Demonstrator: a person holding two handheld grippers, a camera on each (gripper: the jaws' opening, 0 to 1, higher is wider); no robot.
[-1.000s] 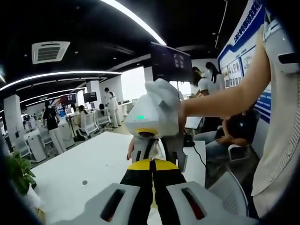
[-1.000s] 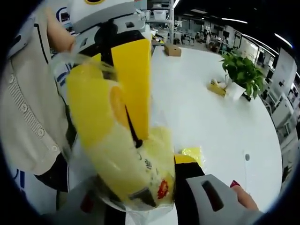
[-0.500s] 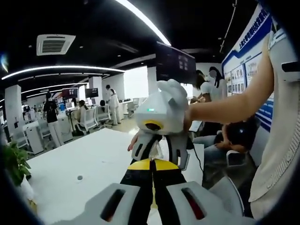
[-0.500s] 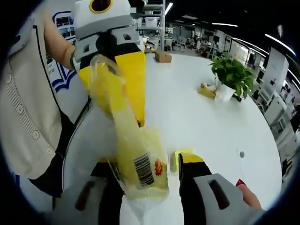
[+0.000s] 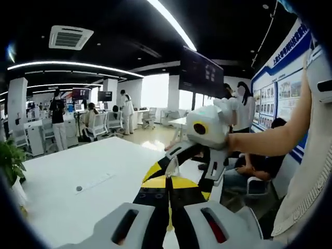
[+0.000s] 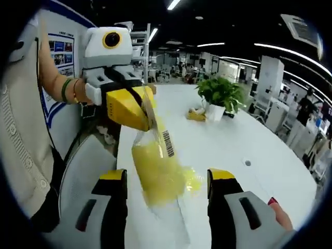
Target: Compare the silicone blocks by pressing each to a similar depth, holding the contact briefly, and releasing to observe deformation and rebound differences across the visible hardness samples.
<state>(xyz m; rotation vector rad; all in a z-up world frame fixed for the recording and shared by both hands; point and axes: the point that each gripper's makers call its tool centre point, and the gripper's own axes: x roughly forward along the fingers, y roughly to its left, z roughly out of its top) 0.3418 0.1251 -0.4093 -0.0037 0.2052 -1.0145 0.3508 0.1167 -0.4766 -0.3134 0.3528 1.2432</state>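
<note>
Hanging lengthwise from left claw (image 6: 139, 111), yellow bag (image 6: 155, 161), right claw (image 6: 167, 182) spread

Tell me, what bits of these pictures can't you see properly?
- Right gripper view: the clear bag of yellow stuff hangs from the left hand-held gripper; the crinkly plastic blurs what is inside.
- Right gripper view: the barcode label is too small to read.
- Left gripper view: the closed yellow jaws hide their grip on the bag.
- Left gripper view: the right hand-held gripper has its tips behind those jaws.
</note>
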